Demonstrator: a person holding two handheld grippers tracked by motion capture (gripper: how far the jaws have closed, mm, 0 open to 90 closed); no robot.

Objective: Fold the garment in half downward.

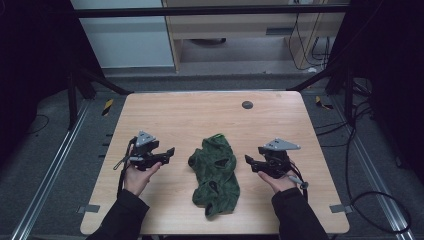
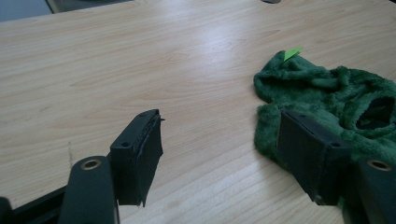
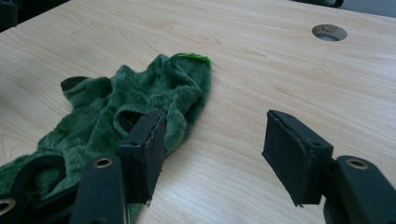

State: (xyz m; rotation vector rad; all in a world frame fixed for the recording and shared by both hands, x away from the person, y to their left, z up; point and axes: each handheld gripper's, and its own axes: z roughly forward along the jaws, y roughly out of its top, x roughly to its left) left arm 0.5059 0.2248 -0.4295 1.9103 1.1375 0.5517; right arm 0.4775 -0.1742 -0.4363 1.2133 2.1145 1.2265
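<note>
Green fleece garment (image 1: 216, 175): one, on table (image 1: 200, 112); two grippers, left (image 1: 169, 153), right (image 1: 248, 161), jaws apart, empty.

The garment (image 1: 216, 172) at the centre of the frame is deep green plush cloth, shaggy and matt, with a small glossy bright-green tag (image 2: 292, 53) at its upper edge. My worktop (image 1: 190, 115) is pale wood-grain laminate, smooth with a soft sheen. My left claw (image 2: 219, 154) and right claw (image 3: 212, 156) are matt black plastic, their pads dull, rubbery and frayed along the edges, each topped by a grey metal-looking plate.
</note>
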